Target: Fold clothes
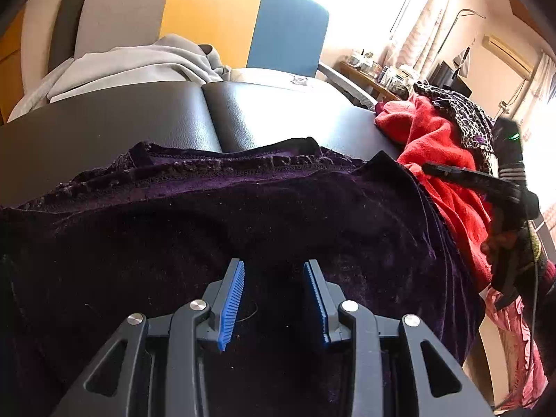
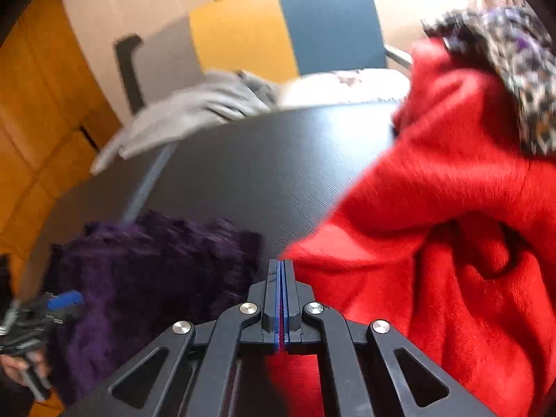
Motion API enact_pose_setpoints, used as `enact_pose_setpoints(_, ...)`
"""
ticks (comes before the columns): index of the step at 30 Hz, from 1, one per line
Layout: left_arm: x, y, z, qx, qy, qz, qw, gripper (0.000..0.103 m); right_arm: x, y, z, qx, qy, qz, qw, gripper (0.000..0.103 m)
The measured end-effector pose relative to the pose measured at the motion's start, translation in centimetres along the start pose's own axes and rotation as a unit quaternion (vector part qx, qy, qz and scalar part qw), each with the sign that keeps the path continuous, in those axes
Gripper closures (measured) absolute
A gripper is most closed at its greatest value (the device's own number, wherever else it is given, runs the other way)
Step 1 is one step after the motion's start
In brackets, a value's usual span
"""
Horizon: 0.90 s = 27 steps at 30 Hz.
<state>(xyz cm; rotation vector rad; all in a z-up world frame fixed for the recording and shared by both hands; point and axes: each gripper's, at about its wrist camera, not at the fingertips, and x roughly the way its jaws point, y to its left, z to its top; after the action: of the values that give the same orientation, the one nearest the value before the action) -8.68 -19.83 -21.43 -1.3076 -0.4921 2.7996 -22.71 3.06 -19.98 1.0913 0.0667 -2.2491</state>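
A dark purple velvet garment [image 1: 243,229] with a lace edge lies spread on the black table [image 1: 139,121]. My left gripper [image 1: 274,271] is open just above it, nothing between its blue pads. In the right wrist view the purple garment [image 2: 146,278] lies at the lower left and a red fleece garment [image 2: 434,226] fills the right. My right gripper [image 2: 281,267] has its jaws together, at the edge of the red fleece; red shows behind the pads, but no cloth is seen pinched. The right gripper also shows in the left wrist view [image 1: 431,168].
A red fleece [image 1: 434,160] and a leopard-print cloth [image 1: 458,114] are piled at the table's right. A grey garment [image 1: 139,66] lies beyond the far edge, in front of a grey, yellow and blue chair back [image 1: 208,17]. Pink cloth [image 1: 514,330] hangs at the right.
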Motion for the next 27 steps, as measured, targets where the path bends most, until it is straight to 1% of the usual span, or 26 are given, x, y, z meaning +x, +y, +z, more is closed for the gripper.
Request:
enact_pose_setpoints(1,0.0,0.0,0.0,0.001,0.000,0.000,1.0000,0.065,-0.3,0.9,0.2,-0.016,-0.006,0.007,1.000,0.101)
enact_pose_setpoints(2,0.0,0.0,0.0,0.001,-0.001,0.000,1.0000,0.065,-0.1,1.9,0.4,-0.036,-0.003,0.012,0.999,0.101)
enact_pose_setpoints(4,0.0,0.0,0.0,-0.004,-0.002,-0.002,1.0000,0.065,1.2,4.1,0.7,-0.076,0.020,0.016,0.997,0.098)
enact_pose_setpoints(5,0.0,0.1,-0.1,-0.007,-0.003,-0.004,1.0000,0.065,2.7,4.9,0.8,-0.092,0.043,0.009,0.995,0.086)
enact_pose_setpoints(6,0.0,0.2,-0.1,-0.011,-0.003,-0.008,0.9999,0.065,4.1,5.6,0.8,-0.109,0.068,-0.002,0.992,0.069)
enact_pose_setpoints(7,0.0,0.3,-0.1,-0.015,-0.004,-0.011,0.9998,0.065,5.1,6.1,0.8,-0.123,0.082,-0.016,0.989,0.064)
enact_pose_setpoints(8,-0.1,0.4,-0.1,-0.018,-0.004,-0.014,0.9997,0.065,5.6,6.4,0.8,-0.133,0.085,-0.028,0.987,0.061)
enact_pose_setpoints(10,-0.1,0.4,-0.2,-0.017,-0.005,-0.018,0.9997,0.065,5.9,6.9,0.7,-0.147,0.083,-0.047,0.985,0.057)
enact_pose_setpoints(12,-0.1,0.4,-0.2,-0.015,-0.007,-0.019,0.9997,0.065,5.9,6.7,0.7,-0.149,0.081,-0.061,0.984,0.048)
enact_pose_setpoints(14,-0.1,0.5,-0.3,-0.015,-0.008,-0.020,0.9996,0.065,5.9,6.3,0.6,-0.145,0.085,-0.070,0.983,0.049)
enact_pose_setpoints(16,-0.2,0.6,-0.3,-0.021,-0.009,-0.023,0.9995,0.065,6.5,5.7,0.2,-0.130,0.096,-0.054,0.985,0.057)
enact_pose_setpoints(18,-0.6,0.7,-0.3,-0.026,-0.010,-0.024,0.9993,0.065,6.1,5.5,0.4,-0.122,0.080,-0.041,0.988,0.089)
enact_pose_setpoints(20,-1.1,0.8,-0.4,-0.032,-0.012,-0.029,0.9990,0.065,4.3,5.5,1.1,-0.110,0.046,-0.044,0.992,0.089)
enact_pose_setpoints(21,-1.2,1.0,-0.5,-0.034,-0.011,-0.032,0.9989,0.065,4.1,4.9,1.1,-0.094,0.040,-0.048,0.994,0.089)
enact_pose_setpoints(23,-1.2,1.5,-0.9,-0.041,-0.010,-0.038,0.9984,0.065,4.7,3.4,0.9,-0.056,0.048,-0.065,0.995,0.089)
enact_pose_setpoints(24,-1.3,1.6,-1.0,-0.043,-0.010,-0.039,0.9982,0.065,5.1,2.7,0.8,-0.037,0.052,-0.073,0.995,0.085)
enact_pose_setpoints(25,-1.5,1.7,-1.2,-0.045,-0.011,-0.039,0.9982,0.065,5.4,1.9,0.7,-0.018,0.056,-0.081,0.995,0.076)
enact_pose_setpoints(26,-1.6,1.7,-1.3,-0.046,-0.012,-0.040,0.9981,0.065,5.7,1.2,0.6,0.001,0.061,-0.090,0.994,0.060)
enact_pose_setpoints(27,-1.9,1.8,-1.4,-0.045,-0.014,-0.038,0.9982,0.065,5.6,0.9,0.5,0.008,0.052,-0.093,0.994,0.060)
